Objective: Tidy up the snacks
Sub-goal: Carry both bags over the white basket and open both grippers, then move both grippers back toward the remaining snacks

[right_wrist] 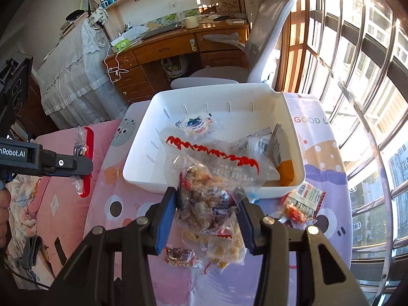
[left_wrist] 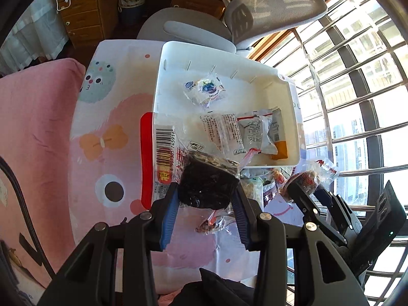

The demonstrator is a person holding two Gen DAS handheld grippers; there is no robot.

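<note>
My left gripper (left_wrist: 207,191) is shut on a clear bag of dark snack (left_wrist: 206,181) with a red edge and a barcode, held above the table just before the white bin (left_wrist: 163,76). Beside it my right gripper (left_wrist: 304,182) grips its own packet. In the right wrist view, my right gripper (right_wrist: 207,199) is shut on a clear bag of brownish snacks (right_wrist: 204,199) with a red zigzag print, in front of the bin (right_wrist: 137,170). My left gripper (right_wrist: 76,164) shows at the left with its red-edged bag (right_wrist: 86,163). A blueberry packet (right_wrist: 196,125), white packets (left_wrist: 255,132) and an orange-bottomed pouch (right_wrist: 285,170) lie in the bin.
Loose packets lie on the cartoon tablecloth (right_wrist: 122,204): a small red one (right_wrist: 181,256), a yellowish bag (right_wrist: 227,251), an orange one (right_wrist: 303,204). A grey office chair (right_wrist: 265,38) and wooden desk (right_wrist: 163,48) stand behind; a barred window (right_wrist: 357,76) is right, pink bedding (left_wrist: 33,127) left.
</note>
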